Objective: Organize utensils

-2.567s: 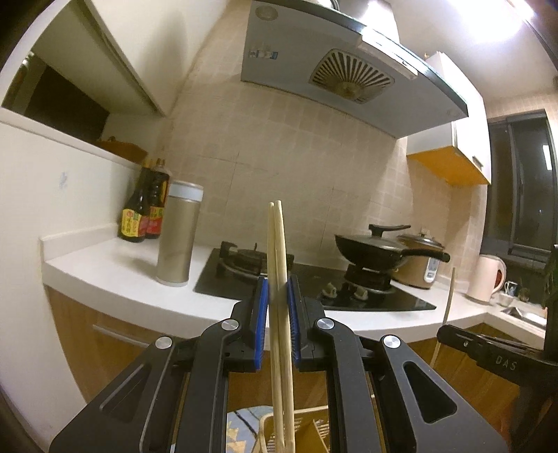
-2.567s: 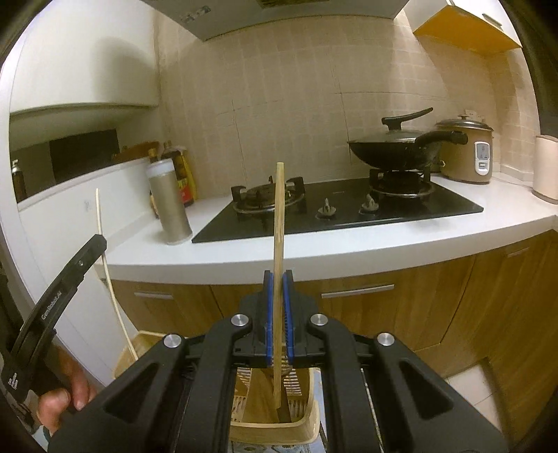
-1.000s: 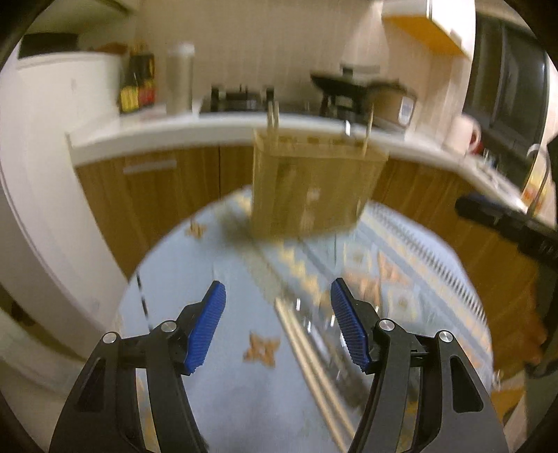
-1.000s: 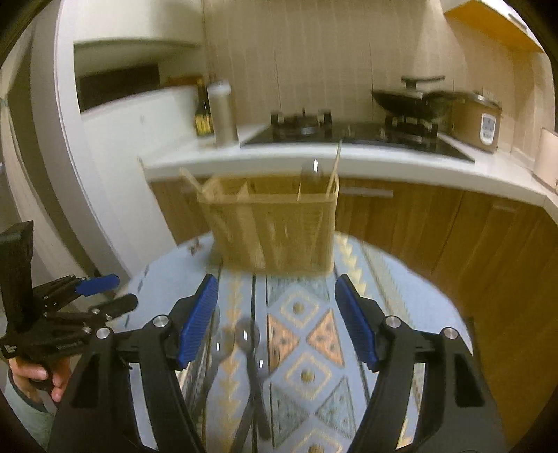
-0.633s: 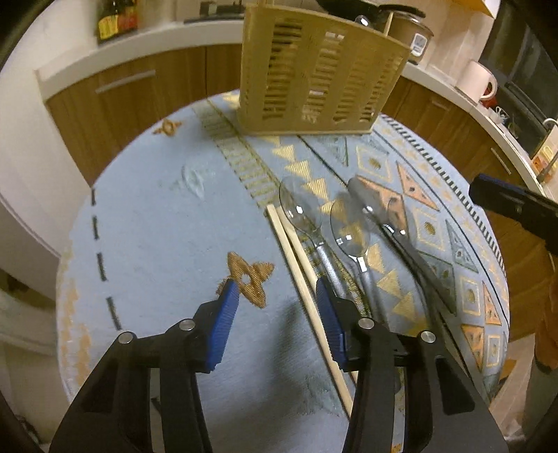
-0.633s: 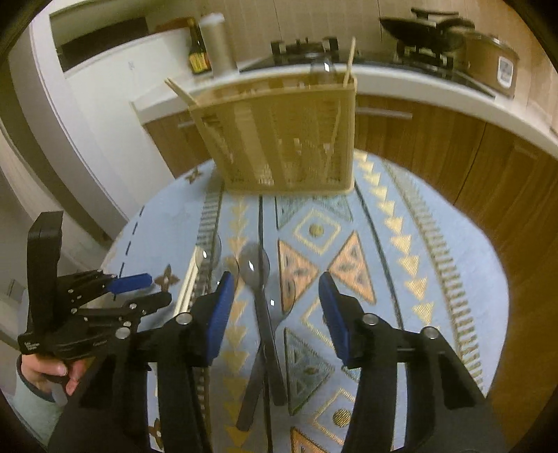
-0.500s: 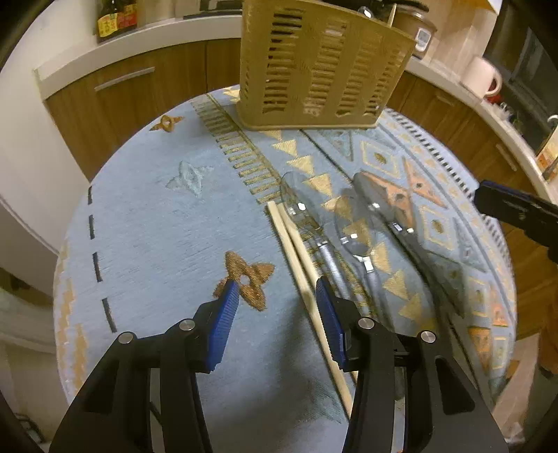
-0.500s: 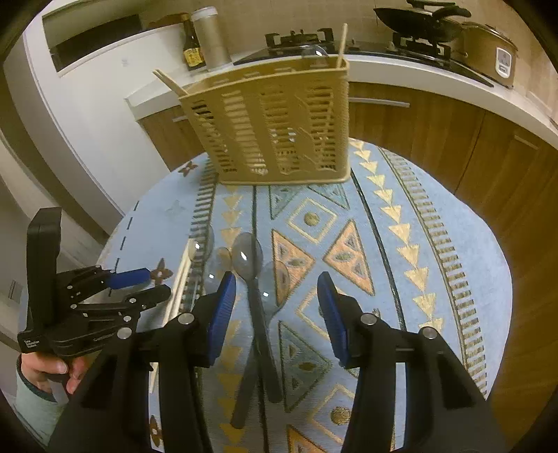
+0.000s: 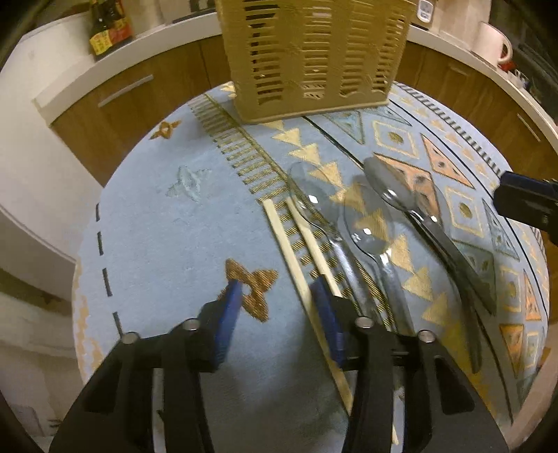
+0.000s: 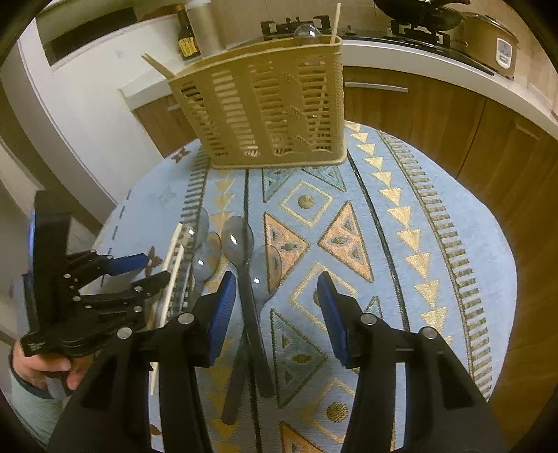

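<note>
A tan slotted utensil basket (image 10: 265, 108) stands at the far side of a round table with a blue patterned cloth (image 10: 436, 251); chopsticks and a clear spoon stick out of it. It also shows in the left wrist view (image 9: 314, 55). Two wooden chopsticks (image 9: 289, 251) and several spoons (image 9: 369, 230) lie side by side on the cloth. My left gripper (image 9: 279, 296) is open, low over the cloth, its right finger beside the chopsticks. My right gripper (image 10: 275, 303) is open and empty above the dark spoon handles (image 10: 254, 320).
Wooden cabinets and a white counter (image 10: 436, 59) curve behind the table, with a stove, a wok, a rice cooker (image 10: 491, 38) and sauce bottles (image 9: 108, 31). A white wall (image 9: 31, 146) stands left. The table edge drops off close on all sides.
Both grippers let go of their chopsticks at the basket, opened, and swung down to the table. In the last half second both moved lower and closer to the utensils.
</note>
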